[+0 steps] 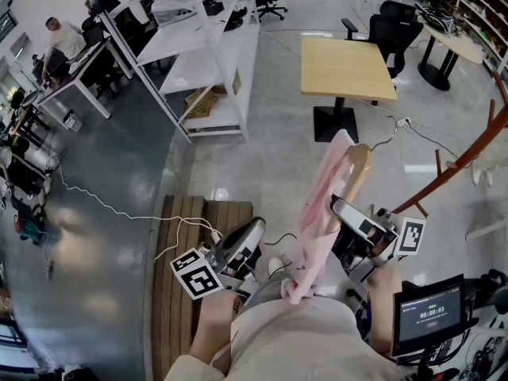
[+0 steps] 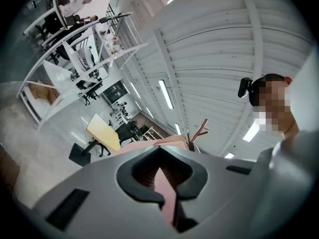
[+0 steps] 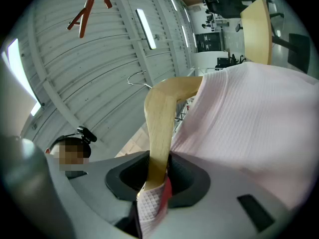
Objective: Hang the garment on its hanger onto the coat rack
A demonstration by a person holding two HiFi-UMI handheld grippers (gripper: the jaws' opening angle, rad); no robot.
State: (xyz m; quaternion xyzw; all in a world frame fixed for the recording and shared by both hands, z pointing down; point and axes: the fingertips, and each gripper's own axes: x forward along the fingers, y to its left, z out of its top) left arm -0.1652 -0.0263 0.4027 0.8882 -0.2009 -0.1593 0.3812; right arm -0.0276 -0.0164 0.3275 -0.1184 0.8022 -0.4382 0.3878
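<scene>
A pink garment (image 1: 321, 213) hangs on a wooden hanger (image 1: 355, 173) in front of me, the wire hook (image 1: 388, 137) pointing up and right. My right gripper (image 1: 347, 210) is shut on the lower end of the hanger arm. In the right gripper view the wood (image 3: 159, 128) and a fold of pink cloth (image 3: 249, 113) sit between the jaws of the right gripper (image 3: 157, 183). My left gripper (image 1: 246, 248) is shut on a strip of the garment (image 2: 167, 195). The red-brown coat rack (image 1: 468, 157) leans in at the right, apart from the hook.
A yellow table (image 1: 346, 68) stands ahead, with black office chairs (image 1: 394, 32) behind it. White shelving (image 1: 208, 50) fills the upper left. A slatted wooden bench (image 1: 178, 292) lies by my left, with a white cable (image 1: 119, 213) on the floor. A small screen (image 1: 431, 312) sits low right.
</scene>
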